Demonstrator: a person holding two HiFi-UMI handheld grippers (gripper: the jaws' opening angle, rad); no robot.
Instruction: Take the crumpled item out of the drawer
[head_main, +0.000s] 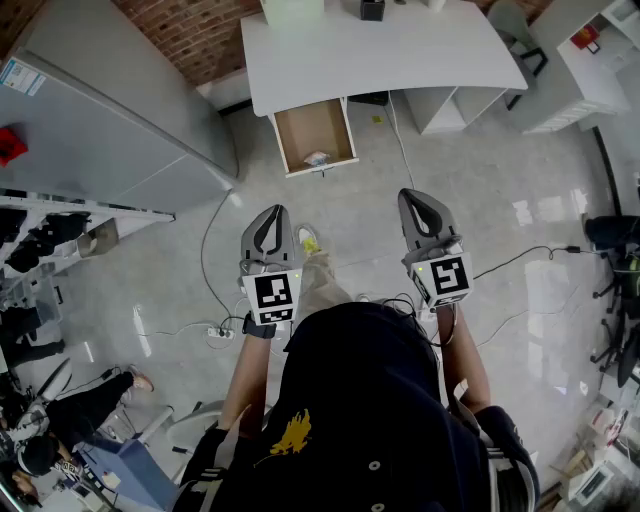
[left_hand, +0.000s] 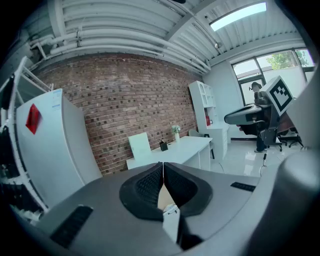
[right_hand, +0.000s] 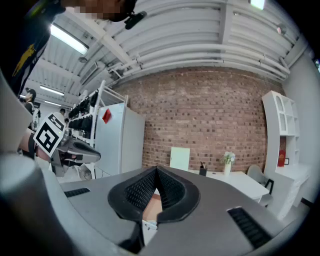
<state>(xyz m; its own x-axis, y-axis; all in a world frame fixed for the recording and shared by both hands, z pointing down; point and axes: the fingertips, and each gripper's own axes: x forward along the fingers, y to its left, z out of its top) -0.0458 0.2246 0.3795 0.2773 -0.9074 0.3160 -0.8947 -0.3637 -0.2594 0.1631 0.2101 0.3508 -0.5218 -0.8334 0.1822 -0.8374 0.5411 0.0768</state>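
Observation:
The open drawer sticks out from under the white desk, showing its brown inside. A small pale crumpled item lies near the drawer's front edge. My left gripper and right gripper hover side by side over the floor, well short of the drawer and pointing at it. Both are shut with nothing between the jaws. The left gripper view shows the left gripper's pads pressed together, with the desk beyond. The right gripper's pads also meet in the right gripper view.
A tall grey cabinet stands left of the desk. A cable and power strip lie on the floor by my left gripper. White shelving and an office chair are on the right. People sit at the lower left.

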